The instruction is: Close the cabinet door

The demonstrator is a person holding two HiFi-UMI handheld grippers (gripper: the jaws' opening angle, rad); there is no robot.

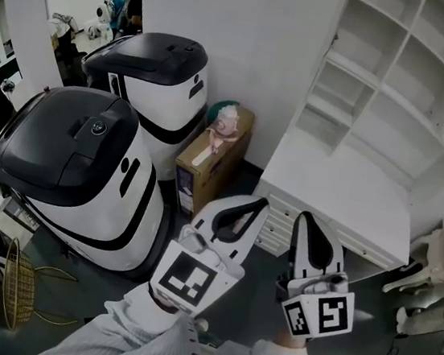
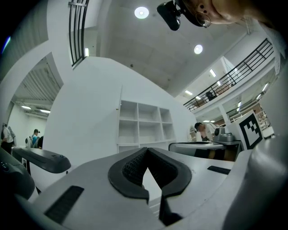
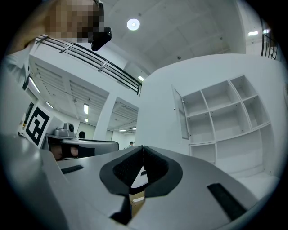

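Nearest the camera, two forearms in pale striped sleeves (image 1: 183,350) are seen. On each is carried a white two-jaw gripper with black ribbed pads and a cube of square black-and-white markers. The left gripper (image 1: 257,206) is held with its jaws brought together at the tips. Nothing is caught between them, and only a small diamond-shaped gap is left lower down between the pads (image 2: 130,168). The right gripper (image 1: 307,218) is likewise closed tip to tip and nothing is gripped by it. Both are raised above the dark grey floor (image 1: 379,339) and pointed towards the furniture ahead, well apart from it.

Beyond the grippers a low white drawer unit with a flat top (image 1: 341,196) is set. Above it a tall white cabinet of open square shelves (image 1: 391,93) is mounted against a plain white wall panel (image 1: 247,46). The narrow white cabinet door (image 3: 179,114) is seen in the right gripper view. It is swung outward from the left edge of the upper shelves and seen almost edge-on, so it is not shut.

To the left a brown cardboard box (image 1: 207,167) is stood by the wall panel. Two large white-and-black rounded machines (image 1: 85,171) (image 1: 158,75) are parked beside it. A gold wire frame (image 1: 17,284) is placed at the near left. Farthest off, people (image 1: 119,5) are glimpsed in a bright room.
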